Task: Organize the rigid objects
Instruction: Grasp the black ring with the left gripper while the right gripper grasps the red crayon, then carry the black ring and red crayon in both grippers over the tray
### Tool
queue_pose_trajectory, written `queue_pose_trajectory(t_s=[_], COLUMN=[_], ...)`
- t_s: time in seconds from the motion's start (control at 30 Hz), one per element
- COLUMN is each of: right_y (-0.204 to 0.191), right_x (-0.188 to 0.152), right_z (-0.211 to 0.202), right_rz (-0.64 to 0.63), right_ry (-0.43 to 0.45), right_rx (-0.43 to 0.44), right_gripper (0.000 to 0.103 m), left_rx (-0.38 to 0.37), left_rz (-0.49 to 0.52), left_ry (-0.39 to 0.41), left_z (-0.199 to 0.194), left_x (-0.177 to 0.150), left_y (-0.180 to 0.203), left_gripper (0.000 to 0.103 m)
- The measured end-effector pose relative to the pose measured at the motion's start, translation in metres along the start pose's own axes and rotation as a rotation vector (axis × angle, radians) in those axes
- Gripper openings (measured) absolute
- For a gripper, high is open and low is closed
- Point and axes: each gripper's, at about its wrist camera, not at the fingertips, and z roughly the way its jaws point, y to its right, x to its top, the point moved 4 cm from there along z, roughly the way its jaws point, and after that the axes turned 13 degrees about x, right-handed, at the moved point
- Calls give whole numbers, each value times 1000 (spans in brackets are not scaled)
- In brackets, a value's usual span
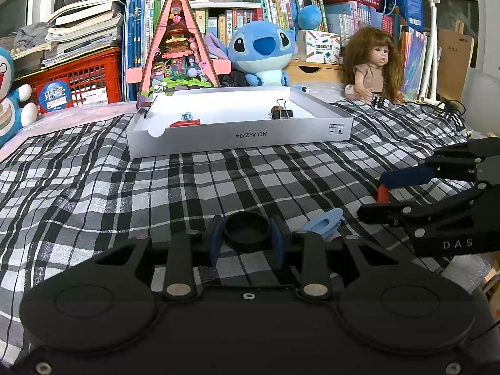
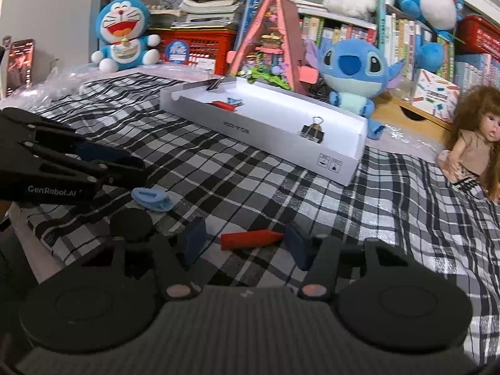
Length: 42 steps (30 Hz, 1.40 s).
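Observation:
A black round cap (image 1: 247,228) (image 2: 131,220) lies on the checked cloth. In the left wrist view it shows between the blue pads of my left gripper (image 1: 247,234), close to both. The right wrist view shows the left gripper (image 2: 137,164) hanging a little above the cap, jaws apart. A red crayon (image 2: 250,240) (image 1: 382,194) lies crosswise between the pads of my right gripper (image 2: 245,240) (image 1: 373,198). Its tip is at the right pad, with a gap at the left one. A pale blue clip (image 1: 322,223) (image 2: 151,198) lies beside the cap.
A shallow white box (image 1: 240,140) (image 2: 265,131) stands ahead, holding a black binder clip (image 1: 282,112), another red crayon (image 1: 185,123) and small items. Behind it are a pink toy house (image 1: 178,47), a blue plush (image 1: 262,53) and a doll (image 1: 372,65).

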Motion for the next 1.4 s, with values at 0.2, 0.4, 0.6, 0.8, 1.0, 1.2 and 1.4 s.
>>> queue_pose_trajectory(t_s=[0.2, 0.4, 0.6, 0.8, 1.0, 1.2, 1.4], right_y=[0, -2, 7, 23, 59, 93, 122], right_x=[2, 4, 9, 28, 73, 109, 129], right_z=[1, 1, 2, 9, 21, 53, 94], right_rz=[29, 52, 130, 226, 378, 479, 580], right_ry=[-4, 4, 27, 33, 77, 88, 48], right_rx=[-7, -29, -47, -55, -62, -56, -56], right_gripper=[47, 47, 47, 47, 47, 47, 47], left_rx=[0, 2, 14, 4, 37, 84, 95], left_rz=[0, -4, -21, -35, -107, -152, -204], left_ry=[-1, 0, 2, 21, -2, -29, -86], left_z=[-1, 0, 1, 13, 58, 114, 165], left_x=[0, 0, 5, 47, 104, 143, 164], left_y=[0, 0, -2, -15, -35, -52, -59], left_gripper=[30, 30, 30, 30, 30, 30, 30])
